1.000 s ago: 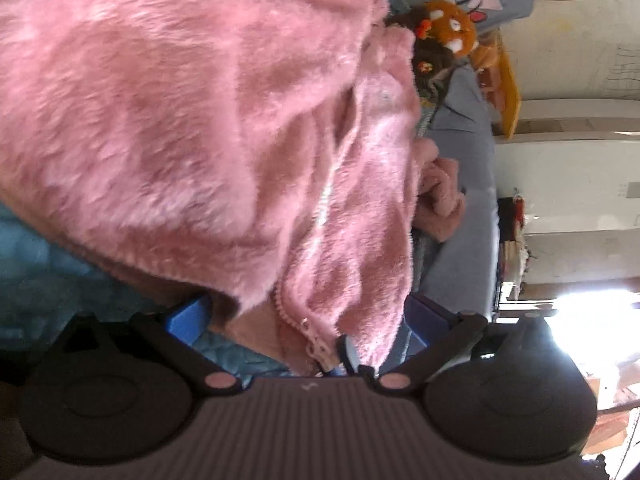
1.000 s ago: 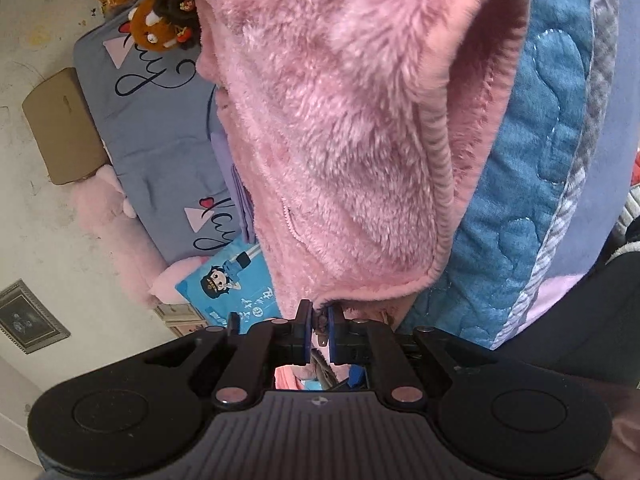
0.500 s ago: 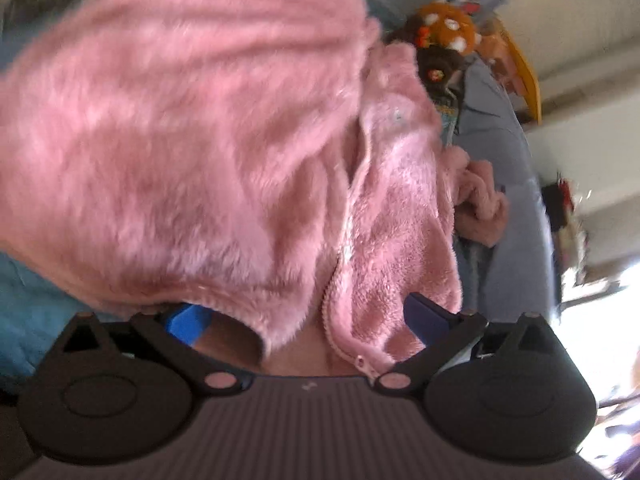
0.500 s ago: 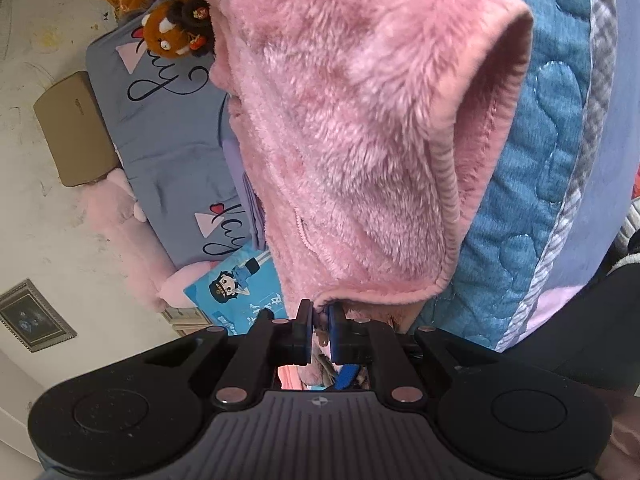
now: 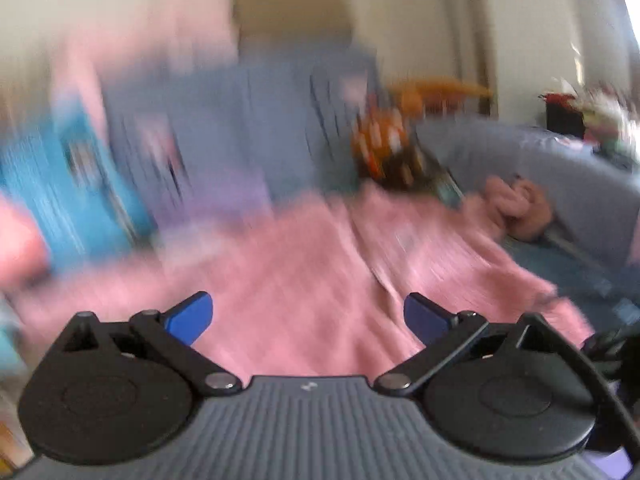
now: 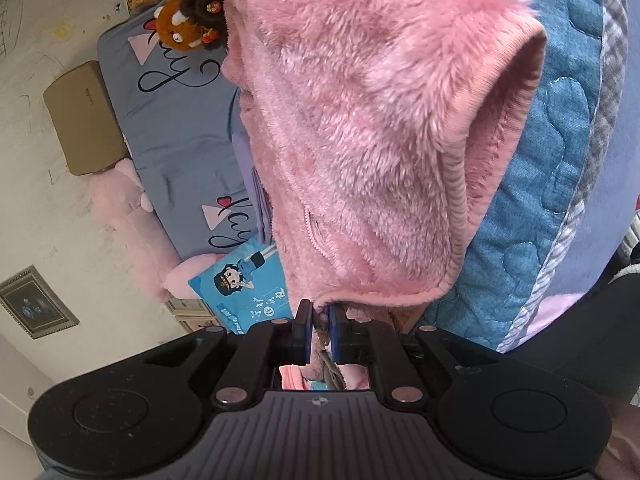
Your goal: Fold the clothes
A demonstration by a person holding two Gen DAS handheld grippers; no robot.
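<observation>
Our right tongs (image 6: pixel 319 330) pinch the pink fleece jacket's (image 6: pixel 360 128) hem, jacket spreading toward twelve o'clock; left tongs (image 5: pixel 307 317) gape empty above it.

Both tools share one build — a ribbed grey body with a small pale emblem at its front edge, round black housings either side, black link arms with silver pivot screws. The left gripper (image 5: pixel 308 316) and the right gripper (image 6: pixel 319 322) carry blue finger pads (image 5: pixel 188 316).
</observation>
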